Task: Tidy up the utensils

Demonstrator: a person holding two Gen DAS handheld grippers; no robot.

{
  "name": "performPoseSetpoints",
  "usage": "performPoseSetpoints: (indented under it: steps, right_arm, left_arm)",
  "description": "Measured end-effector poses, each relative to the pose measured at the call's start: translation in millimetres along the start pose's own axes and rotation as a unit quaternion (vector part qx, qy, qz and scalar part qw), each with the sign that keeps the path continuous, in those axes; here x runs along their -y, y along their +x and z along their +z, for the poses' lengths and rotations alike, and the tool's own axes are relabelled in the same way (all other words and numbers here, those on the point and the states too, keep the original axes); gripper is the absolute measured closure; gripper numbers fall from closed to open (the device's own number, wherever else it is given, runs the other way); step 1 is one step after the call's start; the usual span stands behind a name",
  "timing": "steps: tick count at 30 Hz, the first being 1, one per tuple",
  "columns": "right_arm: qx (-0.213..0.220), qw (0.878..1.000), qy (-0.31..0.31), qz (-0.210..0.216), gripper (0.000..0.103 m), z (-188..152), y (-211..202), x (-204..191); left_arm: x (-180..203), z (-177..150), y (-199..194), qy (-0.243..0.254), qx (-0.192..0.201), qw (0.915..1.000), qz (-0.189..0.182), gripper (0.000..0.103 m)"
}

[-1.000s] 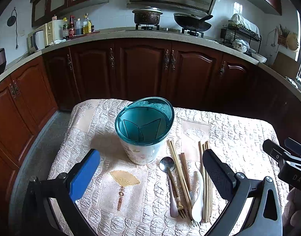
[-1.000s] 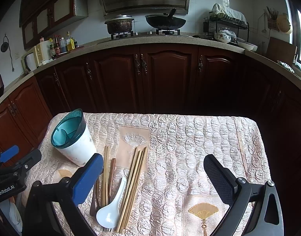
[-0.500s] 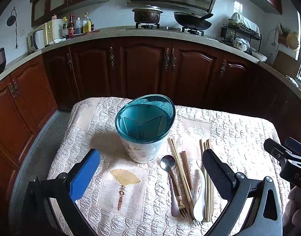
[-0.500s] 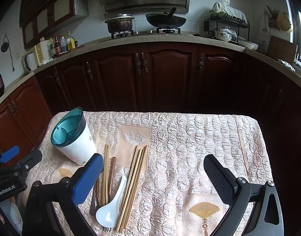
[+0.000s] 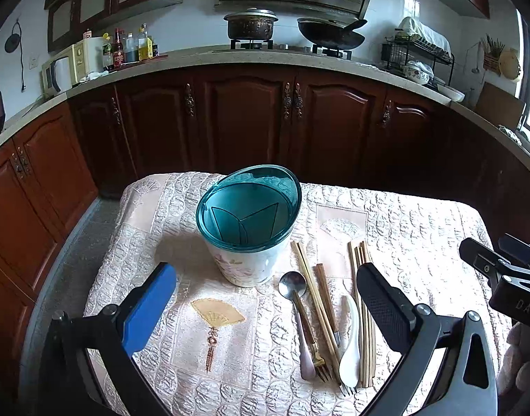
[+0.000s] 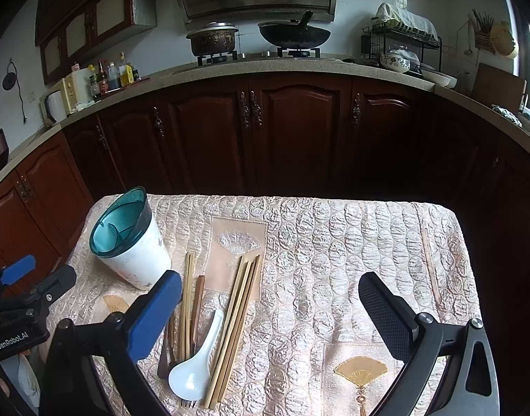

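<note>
**Utensil holder and loose utensils**

White holder [image 5: 248, 239] with teal divided insert stands upright at frame center. Lower right of it, lying roughly parallel: metal spoon [image 5: 294, 294], wooden chopsticks [image 5: 364, 312], white ceramic spoon [image 5: 350, 346], fork [image 5: 320, 364].

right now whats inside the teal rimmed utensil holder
The utensil holder shows only teal dividers splitting it into compartments; no utensils stick out. The compartment bottoms are hidden by its walls.
</note>
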State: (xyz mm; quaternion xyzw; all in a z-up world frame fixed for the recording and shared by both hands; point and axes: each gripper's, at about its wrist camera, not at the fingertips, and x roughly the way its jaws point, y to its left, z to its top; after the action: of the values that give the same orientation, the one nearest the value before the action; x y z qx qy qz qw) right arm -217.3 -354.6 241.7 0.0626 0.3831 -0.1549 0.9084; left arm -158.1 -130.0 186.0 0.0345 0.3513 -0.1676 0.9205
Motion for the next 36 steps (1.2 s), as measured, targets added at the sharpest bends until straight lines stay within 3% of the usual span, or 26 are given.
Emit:
performPoseSetpoints:
  steps: [23, 30, 32, 36]
  right_arm:
    - [-0.02, 1.0, -0.003, 0.011, 0.0, -3.5, 18.5, 6.9]
    - [-0.045, 0.999, -0.003, 0.029, 0.0, -15.2, 42.7, 9.6]
    - [-0.053, 0.998, -0.002, 0.035, 0.001, -20.2, 52.0, 11.1]
    - [-0.075, 0.996, 0.001, 0.049, 0.006, -30.4, 74.5, 14.3]
  left_arm:
    - [-11.5, -1.4, 20.4, -0.003, -0.007, 1.0, 0.001, 0.0]
    - [-3.1, -17.2, 43.1, 0.021, -0.038, 0.9989, -0.02, 0.0]
    - [-0.5, -23.3, 48.9, 0.025, -0.048, 0.9982, -0.029, 0.004]
    - [6.0, -36.2, 68.7, 0.034, -0.078, 0.9955, -0.043, 0.028]
